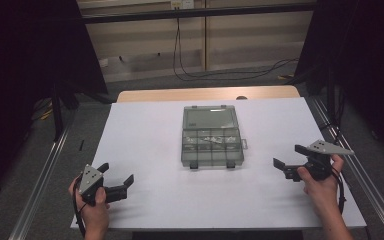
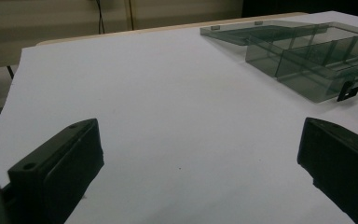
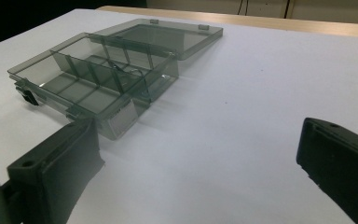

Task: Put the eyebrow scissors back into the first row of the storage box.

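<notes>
A smoky grey, see-through compartment box (image 1: 212, 145) lies open in the middle of the white sheet, its lid (image 1: 209, 117) folded flat on the far side. In the right gripper view the box (image 3: 93, 79) sits ahead to the left; its dividers are plain. In the left gripper view the box (image 2: 317, 60) lies ahead at the upper right. My left gripper (image 1: 116, 176) rests near the front left corner of the sheet, open, with nothing between its jaws. My right gripper (image 1: 290, 156) is held at the right of the box, open and empty too.
The white sheet (image 1: 145, 135) covers a wooden table (image 1: 205, 94) whose far edge shows behind it. Metal rails (image 1: 45, 170) run along both sides. Cables (image 1: 230, 75) lie on the floor beyond the table. Dark curtains stand at left and right.
</notes>
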`<state>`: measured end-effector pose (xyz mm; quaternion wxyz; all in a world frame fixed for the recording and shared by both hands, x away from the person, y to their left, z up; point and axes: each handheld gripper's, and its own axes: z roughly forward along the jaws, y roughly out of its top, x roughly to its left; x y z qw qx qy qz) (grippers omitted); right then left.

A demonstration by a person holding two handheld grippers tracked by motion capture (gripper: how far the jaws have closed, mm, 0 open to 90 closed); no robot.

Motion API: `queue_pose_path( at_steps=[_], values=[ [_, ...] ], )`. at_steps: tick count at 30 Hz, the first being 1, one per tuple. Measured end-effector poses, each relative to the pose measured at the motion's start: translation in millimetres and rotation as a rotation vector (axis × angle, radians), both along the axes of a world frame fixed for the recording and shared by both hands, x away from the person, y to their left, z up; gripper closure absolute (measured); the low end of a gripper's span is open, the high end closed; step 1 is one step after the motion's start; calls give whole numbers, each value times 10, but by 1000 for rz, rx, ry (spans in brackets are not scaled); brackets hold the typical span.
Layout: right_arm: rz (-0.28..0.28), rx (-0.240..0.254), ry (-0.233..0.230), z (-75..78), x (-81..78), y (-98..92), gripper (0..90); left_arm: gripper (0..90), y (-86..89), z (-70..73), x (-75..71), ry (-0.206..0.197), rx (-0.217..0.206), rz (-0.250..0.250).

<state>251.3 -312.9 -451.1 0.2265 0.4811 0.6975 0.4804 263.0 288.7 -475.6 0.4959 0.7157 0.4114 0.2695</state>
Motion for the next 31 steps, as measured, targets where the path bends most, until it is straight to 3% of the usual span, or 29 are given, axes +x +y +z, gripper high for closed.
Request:
queue_pose_path(
  at_steps=[16, 17, 21, 22, 25, 30, 31],
  values=[
    [-79, 9, -12, -163, -328, -344, 0, 0, 16, 0, 4, -2, -8, 4],
    [-79, 9, -12, -163, -328, -344, 0, 0, 3, -3, 5, -2, -23, 12],
    [-106, 45, -24, -179, -385, -420, 0, 0, 14, 2, 0, 1, -8, 3],
    [-110, 42, -23, -181, -394, -433, 0, 0, -8, -7, 5, -5, -49, 12],
    [-123, 45, -21, -196, -412, -458, 0, 0, 15, 2, 0, 0, -12, 1],
    [-127, 55, 1, -218, -406, -472, 0, 0, 10, 2, -2, 0, -4, 1],
    [-134, 27, 6, -224, -399, -458, 0, 0, 7, 2, 0, -1, -5, 3]
  ],
)
